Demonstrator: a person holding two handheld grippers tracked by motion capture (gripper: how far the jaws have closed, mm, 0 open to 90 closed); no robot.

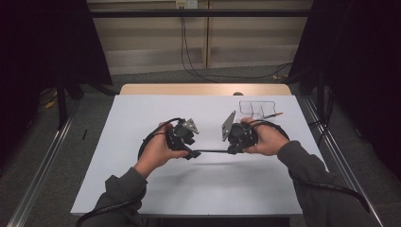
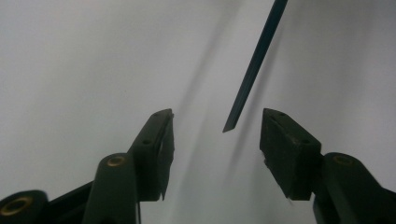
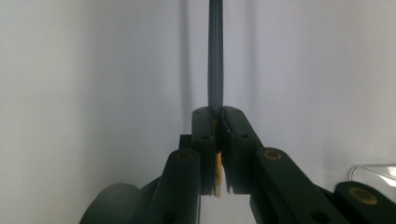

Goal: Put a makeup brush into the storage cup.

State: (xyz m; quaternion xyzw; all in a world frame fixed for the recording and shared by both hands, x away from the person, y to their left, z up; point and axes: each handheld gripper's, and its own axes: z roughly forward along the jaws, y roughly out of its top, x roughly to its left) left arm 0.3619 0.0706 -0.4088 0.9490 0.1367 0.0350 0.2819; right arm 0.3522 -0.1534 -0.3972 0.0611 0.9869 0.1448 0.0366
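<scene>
High view: thin dark pencil-like stick (image 1: 211, 151) clamped in right gripper (image 1: 232, 150), reaching toward left gripper (image 1: 193, 154) (jaws apart, not touching it), above white table (image 1: 142, 113).

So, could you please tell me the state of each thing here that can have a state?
right gripper: shut on one end of the thin dark stick.
thin dark stick: held level above the table, its free tip between the left jaws, not touched.
left gripper: open, jaws apart on either side of the stick's tip.
clear tray: lying on the table's far right, with a pencil at its near edge.
</scene>
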